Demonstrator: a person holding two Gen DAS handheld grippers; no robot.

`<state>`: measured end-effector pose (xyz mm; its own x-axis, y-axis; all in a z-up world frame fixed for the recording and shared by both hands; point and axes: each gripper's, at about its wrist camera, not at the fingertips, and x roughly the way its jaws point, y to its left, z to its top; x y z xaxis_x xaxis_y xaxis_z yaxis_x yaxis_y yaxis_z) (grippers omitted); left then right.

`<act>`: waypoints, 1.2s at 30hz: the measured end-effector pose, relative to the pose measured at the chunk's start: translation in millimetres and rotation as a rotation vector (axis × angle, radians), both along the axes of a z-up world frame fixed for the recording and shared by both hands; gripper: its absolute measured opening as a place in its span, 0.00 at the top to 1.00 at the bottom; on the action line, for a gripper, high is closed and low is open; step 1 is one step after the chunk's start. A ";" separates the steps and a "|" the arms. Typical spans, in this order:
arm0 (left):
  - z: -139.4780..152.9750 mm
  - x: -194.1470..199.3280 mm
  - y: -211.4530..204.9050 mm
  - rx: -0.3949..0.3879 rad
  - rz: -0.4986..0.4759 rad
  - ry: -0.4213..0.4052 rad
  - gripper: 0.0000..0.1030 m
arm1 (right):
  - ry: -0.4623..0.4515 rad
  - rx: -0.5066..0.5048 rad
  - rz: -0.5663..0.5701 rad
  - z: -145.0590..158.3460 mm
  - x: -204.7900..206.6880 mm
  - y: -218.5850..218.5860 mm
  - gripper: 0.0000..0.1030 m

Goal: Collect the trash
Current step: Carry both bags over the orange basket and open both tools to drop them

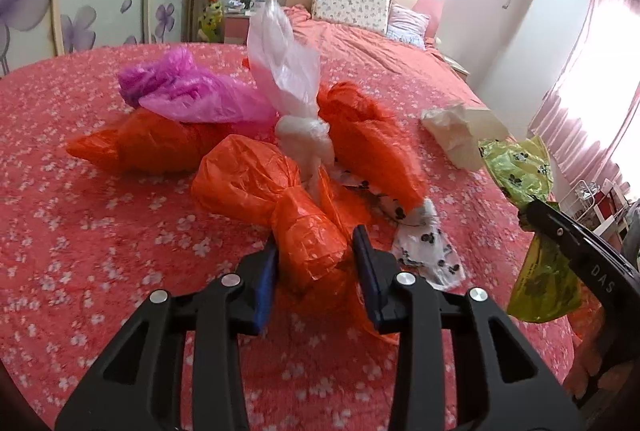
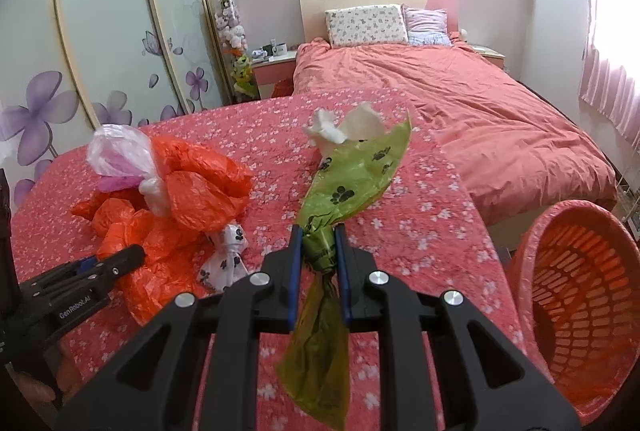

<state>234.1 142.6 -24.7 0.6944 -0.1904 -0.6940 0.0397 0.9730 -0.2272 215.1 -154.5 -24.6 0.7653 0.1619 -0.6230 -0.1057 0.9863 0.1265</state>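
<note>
A knotted orange plastic bag (image 1: 248, 175) lies at the front of a heap of bags on the pink flowered tablecloth (image 1: 100, 231). My left gripper (image 1: 316, 239) is shut on its twisted neck, and both blue pads touch the plastic. The right wrist view shows this gripper (image 2: 132, 255) at the heap's near side. My right gripper (image 2: 317, 247) is shut on the neck of a green paw-print bag (image 2: 352, 183), held above the cloth. In the left wrist view that green bag (image 1: 516, 171) hangs at the right edge.
The heap also holds a purple bag (image 1: 192, 91), a clear white bag (image 1: 284, 63), two more orange bags (image 1: 140, 143) and a white paw-print bag (image 2: 226, 259). Crumpled tissue (image 2: 344, 127) lies further back. An orange basket (image 2: 576, 291) stands right; a bed (image 2: 460, 103) lies behind.
</note>
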 end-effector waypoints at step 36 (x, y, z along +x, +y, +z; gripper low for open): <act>47.3 -39.5 -179.2 0.021 -0.355 -0.131 0.65 | -0.136 0.022 -0.313 27.3 -119.8 -149.8 0.84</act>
